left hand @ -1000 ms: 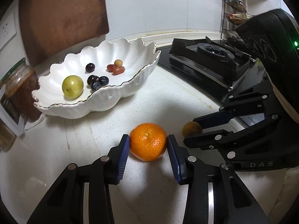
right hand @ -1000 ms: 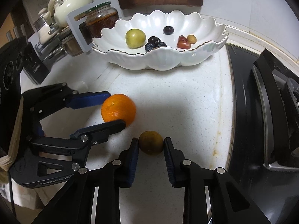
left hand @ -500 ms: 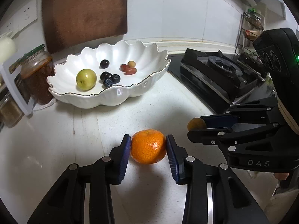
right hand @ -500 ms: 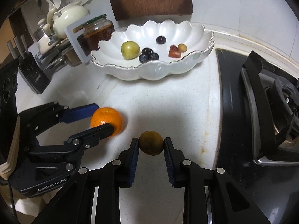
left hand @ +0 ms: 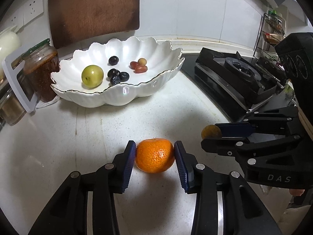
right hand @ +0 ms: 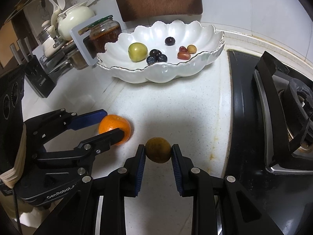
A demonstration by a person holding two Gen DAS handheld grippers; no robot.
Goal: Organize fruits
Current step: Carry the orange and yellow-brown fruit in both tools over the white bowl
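A green fruit (right hand: 137, 51), dark berries (right hand: 156, 57) and small red ones (right hand: 183, 53) are already laid in the bowl (right hand: 203, 66) near the surface's back edge, while the orange (left hand: 155, 155) is pinched in the left gripper (left hand: 155, 159) and the brown fruit (right hand: 158, 150) in the right gripper (right hand: 158, 154), both near the front edge and not yet put in.

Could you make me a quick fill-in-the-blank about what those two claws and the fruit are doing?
1. The left gripper is shut on the ____ tangerine.
2. The right gripper grips a small brown fruit beside the black ____.
3. The white bowl holds one ____ round fruit among dark berries.

Missing words: orange; stove; green
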